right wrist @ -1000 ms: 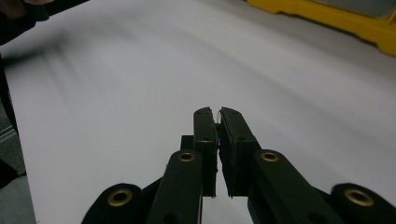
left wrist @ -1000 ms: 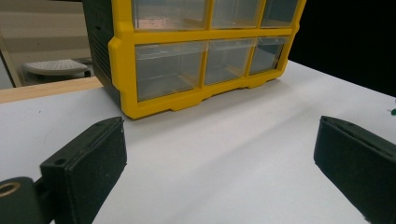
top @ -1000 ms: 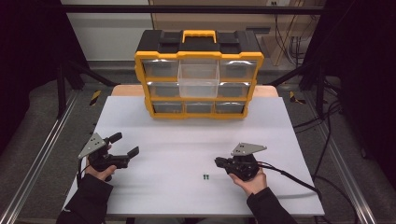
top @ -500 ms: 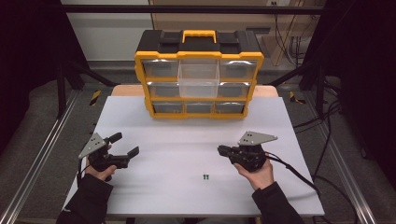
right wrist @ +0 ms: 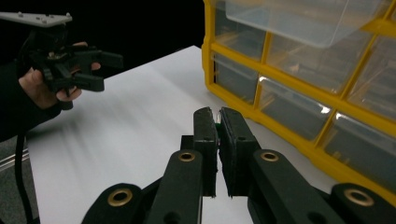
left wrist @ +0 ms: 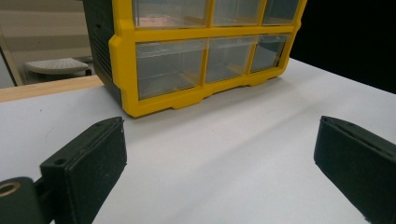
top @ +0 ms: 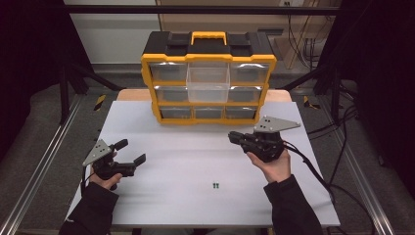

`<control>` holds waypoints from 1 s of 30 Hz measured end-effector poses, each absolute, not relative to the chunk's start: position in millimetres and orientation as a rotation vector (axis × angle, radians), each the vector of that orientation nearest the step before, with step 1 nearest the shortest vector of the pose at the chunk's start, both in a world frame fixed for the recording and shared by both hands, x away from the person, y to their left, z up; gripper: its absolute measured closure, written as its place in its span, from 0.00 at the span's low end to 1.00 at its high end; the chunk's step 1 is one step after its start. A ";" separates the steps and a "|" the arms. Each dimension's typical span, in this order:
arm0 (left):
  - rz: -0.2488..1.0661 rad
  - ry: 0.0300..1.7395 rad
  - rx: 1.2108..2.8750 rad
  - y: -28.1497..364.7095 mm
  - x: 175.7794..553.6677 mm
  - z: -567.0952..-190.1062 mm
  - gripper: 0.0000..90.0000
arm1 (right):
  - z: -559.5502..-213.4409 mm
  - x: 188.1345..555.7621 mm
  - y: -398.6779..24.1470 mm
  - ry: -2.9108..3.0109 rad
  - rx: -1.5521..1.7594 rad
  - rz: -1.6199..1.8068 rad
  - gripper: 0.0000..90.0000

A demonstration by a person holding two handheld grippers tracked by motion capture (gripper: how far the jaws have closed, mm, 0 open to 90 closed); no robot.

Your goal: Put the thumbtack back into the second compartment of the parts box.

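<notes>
Right gripper (top: 233,137) — jaws pinched on what we take for a green piece (right wrist: 216,121), near the organizer (top: 208,119), whose middle drawer (top: 208,83) stands out. Left gripper (top: 131,151) wide, empty. Two green bits (top: 215,185) well before the organizer — we judge sorting unfinished.

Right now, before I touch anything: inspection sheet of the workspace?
Surface: white table, flat.
Job's things: yellow drawer organizer at the far edge, its clear middle drawer pulled out; two green pieces near the front.
Clutter: nothing seen.
Grippers: left claw open; right claw shut on what looks like a small green piece, aimed at the organizer.
Cables: black cable trails from the right hand off the table.
Surroundings: floor cables at right.
</notes>
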State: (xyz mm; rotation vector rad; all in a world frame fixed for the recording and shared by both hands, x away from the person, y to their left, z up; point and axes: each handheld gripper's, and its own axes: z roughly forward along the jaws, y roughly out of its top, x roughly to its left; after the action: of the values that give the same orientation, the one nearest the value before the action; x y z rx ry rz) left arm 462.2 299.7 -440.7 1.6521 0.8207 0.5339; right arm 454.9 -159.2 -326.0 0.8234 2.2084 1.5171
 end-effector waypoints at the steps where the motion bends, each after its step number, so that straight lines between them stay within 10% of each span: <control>1: 0.533 0.820 1.652 299.5 462.2 -440.8 0.02 | -322.5 455.7 -158.6 2.204 0.820 1.519 0.95; 30: 0.534 0.820 1.656 299.3 462.4 -440.9 0.02 | -237.1 494.2 -136.3 2.094 0.775 1.535 0.95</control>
State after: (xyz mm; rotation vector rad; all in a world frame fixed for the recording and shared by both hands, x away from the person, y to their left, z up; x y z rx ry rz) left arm 462.4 299.3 -440.9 1.6562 0.8201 0.5337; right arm 494.2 -136.3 -237.1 0.7754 2.0937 1.5347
